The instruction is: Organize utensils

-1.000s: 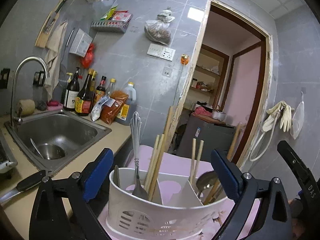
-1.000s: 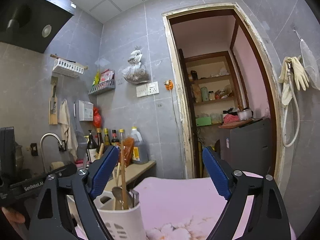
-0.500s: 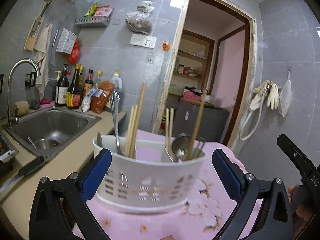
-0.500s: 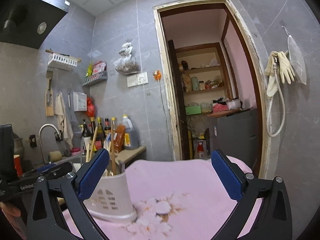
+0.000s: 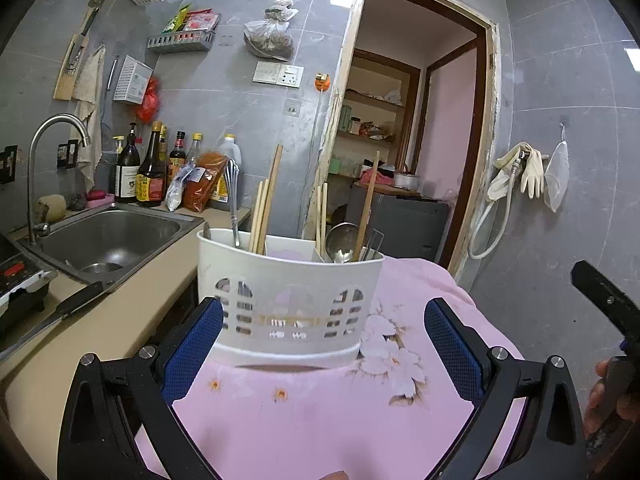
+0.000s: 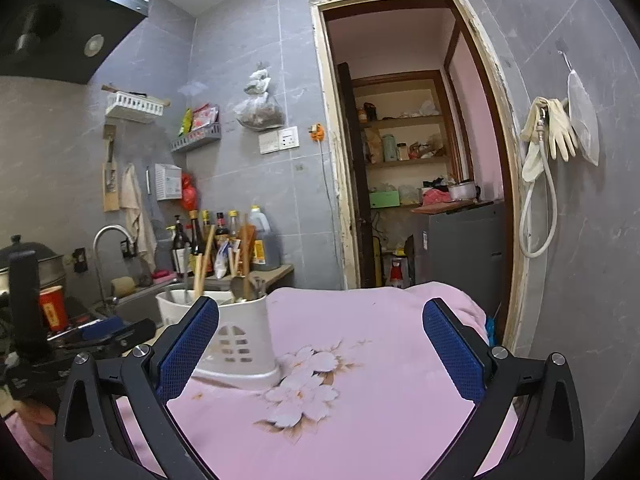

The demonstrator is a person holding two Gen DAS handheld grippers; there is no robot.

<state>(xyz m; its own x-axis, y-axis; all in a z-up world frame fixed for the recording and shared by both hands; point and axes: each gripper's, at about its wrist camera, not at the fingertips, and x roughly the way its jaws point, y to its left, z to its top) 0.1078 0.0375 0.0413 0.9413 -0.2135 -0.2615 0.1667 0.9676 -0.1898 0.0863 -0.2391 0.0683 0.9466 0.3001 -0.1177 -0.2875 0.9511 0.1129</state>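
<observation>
A white slotted utensil holder stands on a pink flowered cloth. It holds wooden chopsticks, a metal spoon and a metal whisk-like utensil. My left gripper is open and empty, just in front of the holder. The holder also shows in the right wrist view, at the left. My right gripper is open and empty over the cloth, to the right of the holder.
A steel sink with a tap lies to the left. Sauce bottles stand behind it. A knife lies on the beige counter. A doorway opens behind the table. Gloves hang at right.
Both grippers have drawn back and lowered from the holder. The holder now stands farther ahead on the cloth, its whole front visible. Both grippers stay open.
</observation>
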